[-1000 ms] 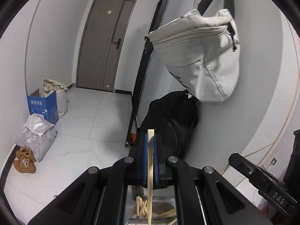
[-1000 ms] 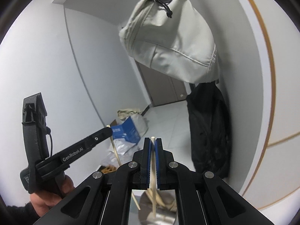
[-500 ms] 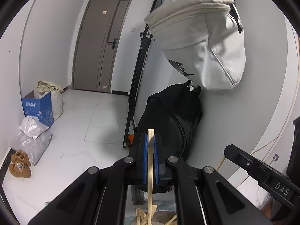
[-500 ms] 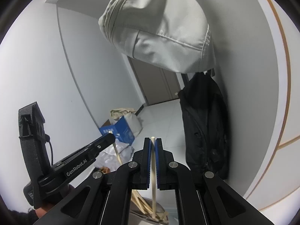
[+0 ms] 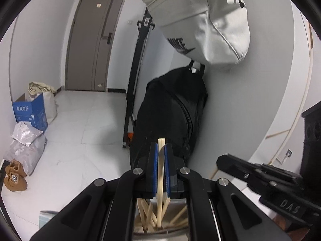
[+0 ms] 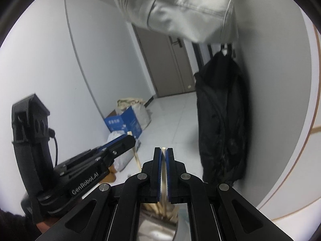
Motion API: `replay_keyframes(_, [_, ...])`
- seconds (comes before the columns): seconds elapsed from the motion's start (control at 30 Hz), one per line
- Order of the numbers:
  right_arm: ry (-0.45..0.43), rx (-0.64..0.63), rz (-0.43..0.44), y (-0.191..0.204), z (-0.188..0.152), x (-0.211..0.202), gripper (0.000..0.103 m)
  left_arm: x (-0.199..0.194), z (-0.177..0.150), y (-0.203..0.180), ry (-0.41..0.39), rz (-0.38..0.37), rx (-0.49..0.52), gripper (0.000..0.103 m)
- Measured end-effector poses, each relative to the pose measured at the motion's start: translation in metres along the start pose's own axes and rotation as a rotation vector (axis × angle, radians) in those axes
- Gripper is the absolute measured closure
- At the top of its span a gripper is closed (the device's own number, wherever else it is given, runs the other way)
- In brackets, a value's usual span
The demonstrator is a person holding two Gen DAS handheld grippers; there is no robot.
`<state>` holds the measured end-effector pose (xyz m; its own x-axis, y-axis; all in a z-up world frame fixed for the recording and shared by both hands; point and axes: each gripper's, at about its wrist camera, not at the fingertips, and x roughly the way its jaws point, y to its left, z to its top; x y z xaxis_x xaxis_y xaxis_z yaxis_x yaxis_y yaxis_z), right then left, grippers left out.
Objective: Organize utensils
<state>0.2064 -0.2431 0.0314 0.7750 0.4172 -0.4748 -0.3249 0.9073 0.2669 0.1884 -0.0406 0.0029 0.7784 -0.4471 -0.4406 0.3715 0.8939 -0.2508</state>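
From the left wrist, the left gripper is clenched on a pale wooden chopstick, which stands upright between the blue pads; its square top pokes out just above the jaws and its lower end reaches down into a metal cup directly below them. More chopsticks lean at angles inside that cup. To the right of the jaws the right gripper comes in from the side. Beyond the jaws a black bag rests against the wall with a white bag hanging above it. From the right wrist, the right gripper is also clenched on a chopstick, seen edge-on as a thin pale strip between the pads, its tip showing just above them. Below the jaws the cup holds other sticks, though blur makes it hard to tell whether the gripped one reaches inside. Left of the jaws, the left gripper holds its own chopstick, with a hand at its handle.
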Motion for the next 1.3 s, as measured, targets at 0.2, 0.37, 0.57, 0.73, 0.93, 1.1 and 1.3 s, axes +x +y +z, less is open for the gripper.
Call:
replay_keyframes(0.2, [0.057, -0.001, 0.012, 0.002, -0.023, 0.003, 0.096, -0.003, 0.002, -0.002, 0.115, -0.097, 0.031, 0.1])
replay_keyframes(0.37, [0.065, 0.035, 0.027, -0.002, -0.034, -0.006, 0.087, -0.016, 0.011, 0.003, 0.159, -0.124, -0.017, 0.098])
replay_keyframes(0.57, [0.015, 0.052, 0.007, 0.001, -0.035, -0.032, 0.054, -0.044, 0.019, 0.002, 0.117, -0.058, -0.037, 0.077])
replay_keyframes(0.73, [-0.033, 0.066, 0.0, 0.005, -0.039, -0.06, 0.039, -0.067, 0.016, 0.002, 0.06, -0.014, -0.063, 0.05])
replay_keyframes(0.93, [-0.089, 0.054, -0.011, 0.018, -0.046, -0.09, 0.023, -0.084, 0.008, -0.009, 0.037, 0.058, -0.049, 0.033])
replay_keyframes(1.1, [-0.13, 0.032, -0.016, 0.032, -0.055, -0.113, 0.016, -0.103, -0.003, -0.022, 0.026, 0.097, -0.032, 0.031])
replay_keyframes(1.3, [-0.154, 0.019, -0.024, 0.042, -0.07, -0.13, 0.008, -0.125, -0.018, -0.03, -0.013, 0.152, -0.021, 0.018])
